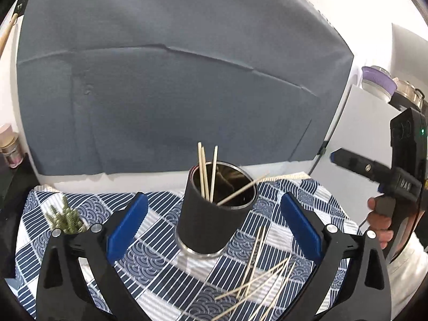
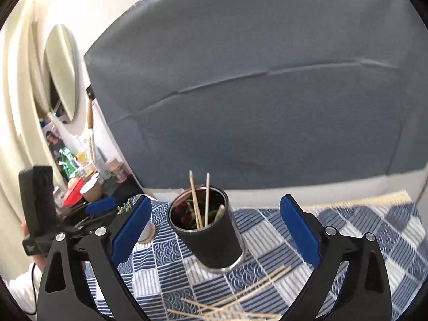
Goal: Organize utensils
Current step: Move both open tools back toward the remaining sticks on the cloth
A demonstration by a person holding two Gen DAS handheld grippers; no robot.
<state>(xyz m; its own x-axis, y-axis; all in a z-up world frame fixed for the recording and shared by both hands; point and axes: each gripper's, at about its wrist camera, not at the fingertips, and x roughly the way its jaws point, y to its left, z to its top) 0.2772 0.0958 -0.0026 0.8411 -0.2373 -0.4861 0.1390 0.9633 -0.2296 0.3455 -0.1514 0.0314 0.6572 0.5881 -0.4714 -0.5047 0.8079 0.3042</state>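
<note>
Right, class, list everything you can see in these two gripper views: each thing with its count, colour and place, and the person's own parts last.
cup: one, black with steel rim, upright mid-cloth
sticks in cup: at least four, pale wood; three near upright, one blurred and leaning over the rim
loose sticks: a scattered pile, exact count unclear, pale wood, on the cloth in front of the cup
tablecloth: one, blue and white patchwork, over the table
plant: one, green, cloth's left side
backdrop: one, grey, behind the table
clutter: bottles and cups, mixed colours, far left, too small to count
left gripper: black with blue jaws, wide open, holding nothing
right gripper: same, wide open, holding nothing
</note>
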